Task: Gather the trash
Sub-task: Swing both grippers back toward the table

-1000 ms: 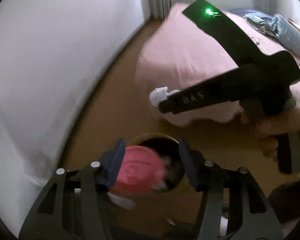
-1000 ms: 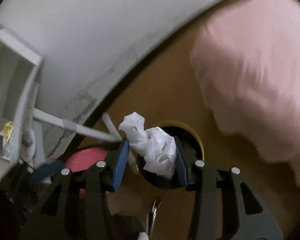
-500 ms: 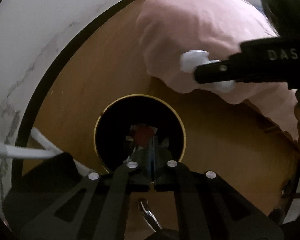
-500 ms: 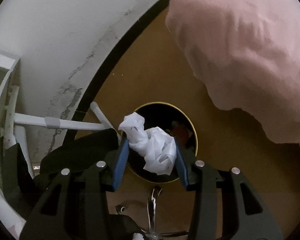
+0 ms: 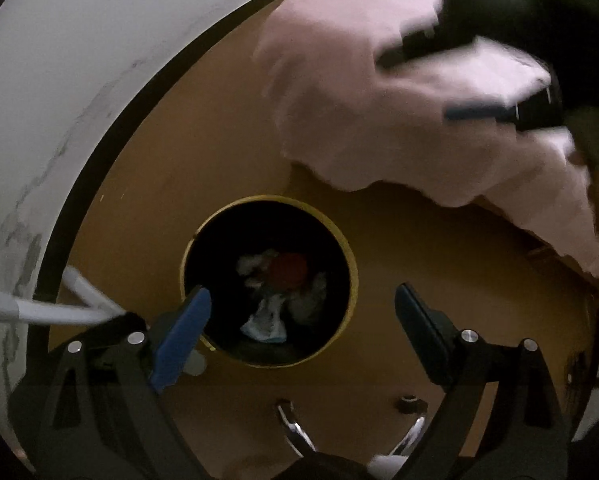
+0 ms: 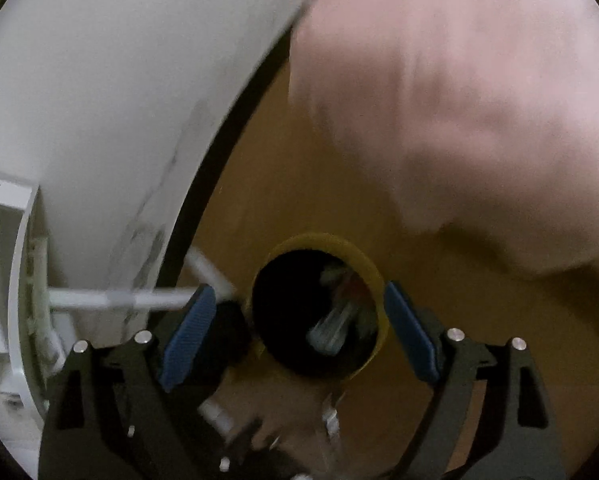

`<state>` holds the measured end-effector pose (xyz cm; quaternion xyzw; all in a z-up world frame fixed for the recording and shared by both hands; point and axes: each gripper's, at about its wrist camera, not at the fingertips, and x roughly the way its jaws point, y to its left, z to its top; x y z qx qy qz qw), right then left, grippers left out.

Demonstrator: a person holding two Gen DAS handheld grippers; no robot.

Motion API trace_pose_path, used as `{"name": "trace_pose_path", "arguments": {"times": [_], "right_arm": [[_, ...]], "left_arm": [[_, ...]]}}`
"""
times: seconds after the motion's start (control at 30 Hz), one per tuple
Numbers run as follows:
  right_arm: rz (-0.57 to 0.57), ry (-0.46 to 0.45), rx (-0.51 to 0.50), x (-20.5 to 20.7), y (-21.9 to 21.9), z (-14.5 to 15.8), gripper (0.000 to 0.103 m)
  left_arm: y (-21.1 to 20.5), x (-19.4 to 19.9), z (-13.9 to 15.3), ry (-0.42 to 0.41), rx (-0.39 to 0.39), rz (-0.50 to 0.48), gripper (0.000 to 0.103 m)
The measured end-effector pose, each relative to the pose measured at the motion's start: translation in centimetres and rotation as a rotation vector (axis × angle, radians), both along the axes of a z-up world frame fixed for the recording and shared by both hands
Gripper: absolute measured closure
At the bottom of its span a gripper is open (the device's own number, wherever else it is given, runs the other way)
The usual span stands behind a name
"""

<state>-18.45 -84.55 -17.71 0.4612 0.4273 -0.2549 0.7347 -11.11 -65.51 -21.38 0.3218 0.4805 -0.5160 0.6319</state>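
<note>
A round black trash bin with a gold rim stands on the brown floor, seen from above. Inside it lie a red-pink item and white crumpled paper. My left gripper is open and empty right above the bin. My right gripper is open and empty above the same bin, where a blurred white wad shows inside. The right gripper's fingers also show blurred at the upper right of the left wrist view.
A pink bedspread hangs over the bed edge just right of the bin. A white wall with a black baseboard curves along the left. White rods and a white frame stand at the left.
My right gripper opened and the white paper wad fell into the bin. My left gripper, shut half a second ago after dropping the pink item, opened wide.
</note>
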Motion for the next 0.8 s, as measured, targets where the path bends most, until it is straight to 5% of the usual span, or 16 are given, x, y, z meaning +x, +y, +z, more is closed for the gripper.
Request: {"name": "trace_pose_path", "arguments": {"times": [0.2,0.3,0.37,0.47,0.8], "right_arm": [[-0.141,0.025,-0.573,-4.2,1.5,14.0,0.007],[-0.227,-0.036,-0.775,-5.8,4.1,19.6,0.007],[-0.257,-0.078,-0.829,-6.0,5.9,21.6,0.007],[-0.225,-0.166,-0.811,-5.1,8.1,23.1,0.007],[0.272,-0.279,-0.707,10.8,20.9,23.2,0.007]], "left_arm": [[0.9,-4.5,12.1,-0.039,-0.252,-0.157,0.011],[4.1,-5.0,19.9,-0.165,-0.434,-0.172,0.007],[6.9,-4.1,24.0,-0.247,-0.529,-0.132,0.007],[11.2,-0.5,27.6,-0.353,-0.566,0.012,0.007],[33.3,16.2,27.6,-0.46,-0.406,0.742,0.007]]}}
